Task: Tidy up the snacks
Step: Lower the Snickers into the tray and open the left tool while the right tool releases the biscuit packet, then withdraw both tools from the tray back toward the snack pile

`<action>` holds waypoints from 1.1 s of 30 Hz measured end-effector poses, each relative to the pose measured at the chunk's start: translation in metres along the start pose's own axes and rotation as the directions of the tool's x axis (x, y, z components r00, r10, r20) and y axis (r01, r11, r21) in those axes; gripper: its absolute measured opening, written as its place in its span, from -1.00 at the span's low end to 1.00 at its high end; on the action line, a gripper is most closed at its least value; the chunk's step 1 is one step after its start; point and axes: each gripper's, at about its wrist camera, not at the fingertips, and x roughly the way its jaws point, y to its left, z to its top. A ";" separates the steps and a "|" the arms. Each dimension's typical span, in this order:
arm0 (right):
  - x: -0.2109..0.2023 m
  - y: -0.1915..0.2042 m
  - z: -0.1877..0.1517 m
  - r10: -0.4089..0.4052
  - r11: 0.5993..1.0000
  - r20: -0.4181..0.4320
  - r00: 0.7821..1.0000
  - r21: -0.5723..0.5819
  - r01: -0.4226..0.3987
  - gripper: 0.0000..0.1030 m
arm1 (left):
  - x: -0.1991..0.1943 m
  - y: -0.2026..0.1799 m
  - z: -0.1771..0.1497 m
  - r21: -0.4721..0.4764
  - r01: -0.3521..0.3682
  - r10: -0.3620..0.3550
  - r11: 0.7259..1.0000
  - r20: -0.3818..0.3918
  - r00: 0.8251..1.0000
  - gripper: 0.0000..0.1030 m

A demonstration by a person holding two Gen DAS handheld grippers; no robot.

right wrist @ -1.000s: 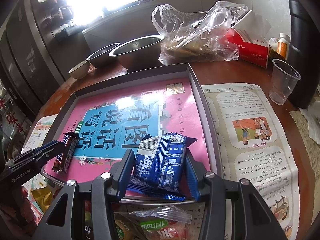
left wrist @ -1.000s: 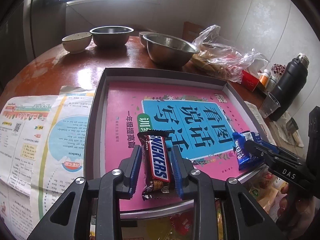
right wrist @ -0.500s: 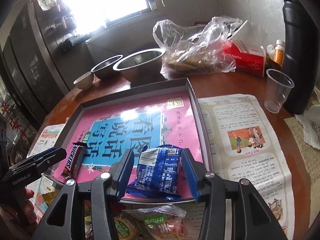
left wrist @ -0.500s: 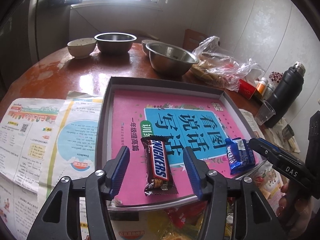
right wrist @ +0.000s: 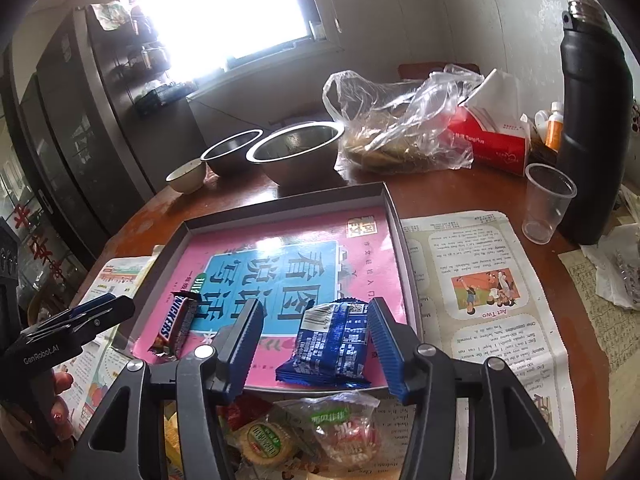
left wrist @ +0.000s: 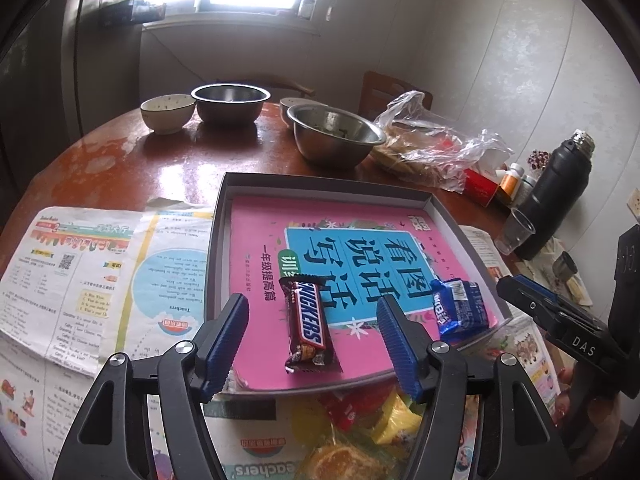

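Two snacks already lay inside the grey tray (left wrist: 222, 240), while a loose pile of wrapped snacks (right wrist: 304, 436) waited on the newspaper just outside the tray's near rim, so by my reading the sorting was barely begun.

The Snickers bar (left wrist: 308, 322) rested flat on the pink book cover that lined the tray, toward the near-left part. The left gripper (left wrist: 312, 340) stood over it with its jaws opening, both blue ribbed pads clear of the wrapper, the bar lying between them untouched. The blue biscuit packet (right wrist: 334, 346) lay at the near-right part of the tray, close to the rim. The right gripper (right wrist: 316, 350) straddled it, jaws likewise opening, and a gap showed on either side of the packet.

The tray looked like a shallow cardboard lid, square-cornered, with thin upright walls. The book cover was glossy and caught the window light. The Snickers wrapper was brown, shiny film with crimped ends; the blue packet was puffier, a crinkled pillow shape. The remaining snacks were small pouches in clear and coloured film, heaped against the tray's near edge.
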 end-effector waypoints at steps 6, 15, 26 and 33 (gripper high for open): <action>-0.015 0.004 -0.003 0.006 1.000 0.023 1.000 -0.007 -0.006 0.12 | -0.012 -0.003 -0.006 0.012 0.006 -0.006 1.000 0.000 1.000 0.34; -0.030 0.006 -0.013 0.015 1.000 0.030 0.999 -0.014 -0.015 0.13 | -0.026 -0.005 -0.014 0.022 0.000 0.000 1.000 0.001 1.000 0.34; -0.046 0.007 -0.022 0.020 1.000 0.043 0.999 -0.018 -0.019 0.18 | -0.037 -0.012 -0.024 0.039 0.005 -0.005 0.999 -0.012 1.000 0.34; -0.055 0.006 -0.031 0.016 1.000 0.043 0.999 -0.021 -0.015 0.25 | -0.040 -0.014 -0.030 0.048 0.012 -0.011 0.999 -0.028 1.000 0.34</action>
